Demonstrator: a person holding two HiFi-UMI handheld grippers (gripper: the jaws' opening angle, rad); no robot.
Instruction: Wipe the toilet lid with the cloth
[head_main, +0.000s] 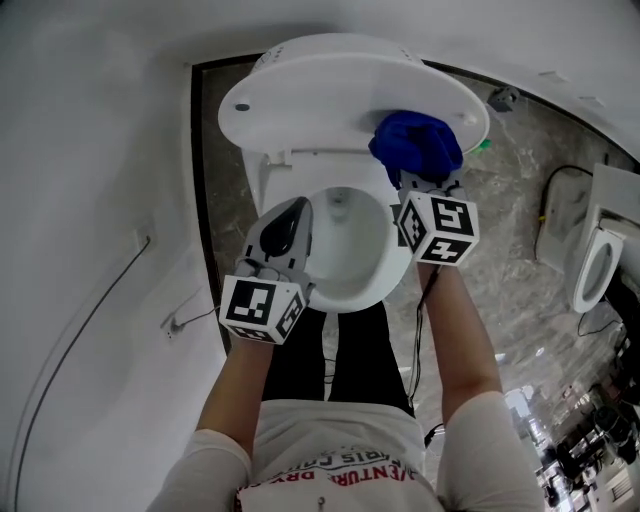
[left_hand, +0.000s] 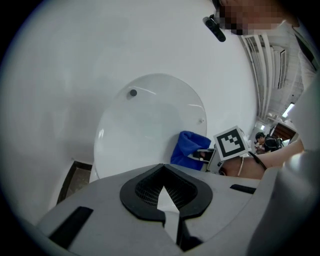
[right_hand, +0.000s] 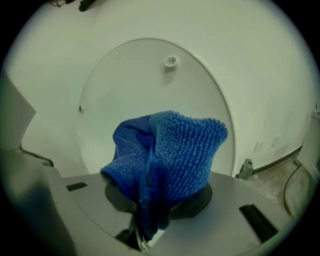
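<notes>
Head view, looking steeply down: nearest to me are the person's two forearms, reaching out over the open toilet bowl (head_main: 352, 262). Each hand carries a set of tongs with a marker cube at its near end.

The left tongs (head_main: 296, 212) hang over the bowl's left rim. In the left gripper view their jaws are pressed together with nothing caught in them; only a small diamond-shaped gap shows between the black pads. They are apart from the cloth and I see them touching nothing.

The right tongs (head_main: 420, 183) sit further out, past the bowl's right rim. In the right gripper view their jaws are clamped on the blue cloth (head_main: 415, 145), which bunches up out of the pinch in a loose, nubbly fold and covers the jaw tips.

Beyond that, the cloth lies up against the inner face of the lid (head_main: 320, 95), at its lower right part as I see it from the head. The lid stands raised and tilted back, white and glossy, with a small round bumper showing near its top in the right gripper view.

Behind the lid is a plain white wall (head_main: 90, 150). To the right lies a grey marbled floor (head_main: 510, 210) with a dark cable on it.
</notes>
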